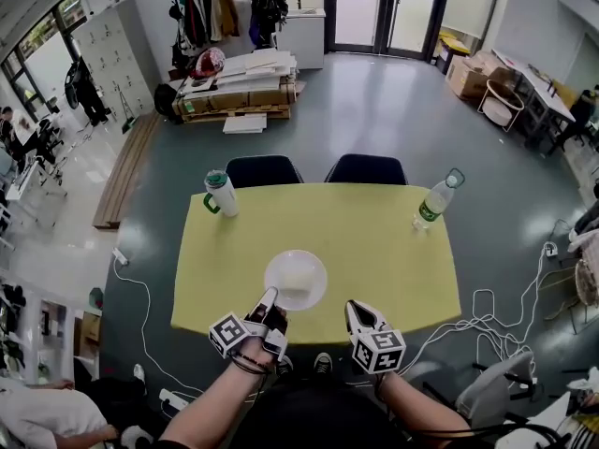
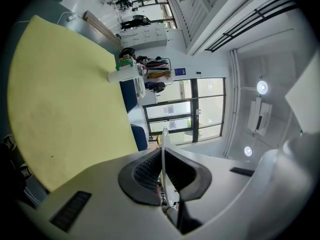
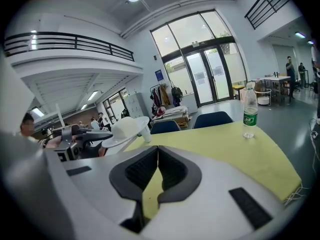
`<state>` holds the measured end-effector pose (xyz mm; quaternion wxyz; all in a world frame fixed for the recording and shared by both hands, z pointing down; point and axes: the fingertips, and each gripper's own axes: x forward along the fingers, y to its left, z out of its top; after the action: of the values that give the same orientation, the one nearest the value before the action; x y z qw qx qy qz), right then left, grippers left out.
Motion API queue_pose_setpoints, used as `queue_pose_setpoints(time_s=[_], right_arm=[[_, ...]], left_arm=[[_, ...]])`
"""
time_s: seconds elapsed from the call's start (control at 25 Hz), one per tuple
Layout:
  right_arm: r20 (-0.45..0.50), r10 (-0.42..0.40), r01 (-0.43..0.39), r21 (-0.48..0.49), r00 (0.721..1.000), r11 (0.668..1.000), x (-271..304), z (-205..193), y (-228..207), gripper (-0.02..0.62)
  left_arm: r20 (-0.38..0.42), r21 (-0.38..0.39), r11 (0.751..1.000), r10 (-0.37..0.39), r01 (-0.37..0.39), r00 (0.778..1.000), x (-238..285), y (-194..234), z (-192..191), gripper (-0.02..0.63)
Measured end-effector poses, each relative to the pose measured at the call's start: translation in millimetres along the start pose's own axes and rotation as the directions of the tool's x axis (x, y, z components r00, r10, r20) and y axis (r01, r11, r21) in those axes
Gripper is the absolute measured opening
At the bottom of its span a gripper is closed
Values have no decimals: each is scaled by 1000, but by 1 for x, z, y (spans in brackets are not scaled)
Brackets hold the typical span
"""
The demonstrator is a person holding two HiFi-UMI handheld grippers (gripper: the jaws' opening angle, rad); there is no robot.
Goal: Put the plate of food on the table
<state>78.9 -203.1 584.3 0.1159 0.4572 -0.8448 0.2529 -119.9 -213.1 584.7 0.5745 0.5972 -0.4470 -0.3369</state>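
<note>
left tool (image 1: 270, 298): pinching near-left rim of round white plate of pale food (image 1: 321, 284) | plate: aloft over yellow desk (image 1: 384, 241) near edge | right tool (image 1: 354, 309): pressed together, empty, right of plate

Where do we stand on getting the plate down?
Done: the left gripper is shut on the rim of the plate of food, over the yellow table. In hand: the plate looks held just clear of the top. Left: set it down and release. The right gripper is shut and empty.
</note>
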Motion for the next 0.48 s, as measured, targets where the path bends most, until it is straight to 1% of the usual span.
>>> queue_pose_setpoints(time_s=[0.2,0.36,0.48], right_arm=[[-22,-41,42,28,999,999,5,-17,-8,12],[-42,-58,60,43,997,997,12,-28,-12,12],[-54,-69,72,50,996,996,14,-34,-14,14]], left_arm=[[-1,-17,1000,-5,5,1000,18,27,12,20],[10,-10,1000,0,0,1000,36,58,30,20],[12,-13,1000,-10,10,1000,50,81,37,20]])
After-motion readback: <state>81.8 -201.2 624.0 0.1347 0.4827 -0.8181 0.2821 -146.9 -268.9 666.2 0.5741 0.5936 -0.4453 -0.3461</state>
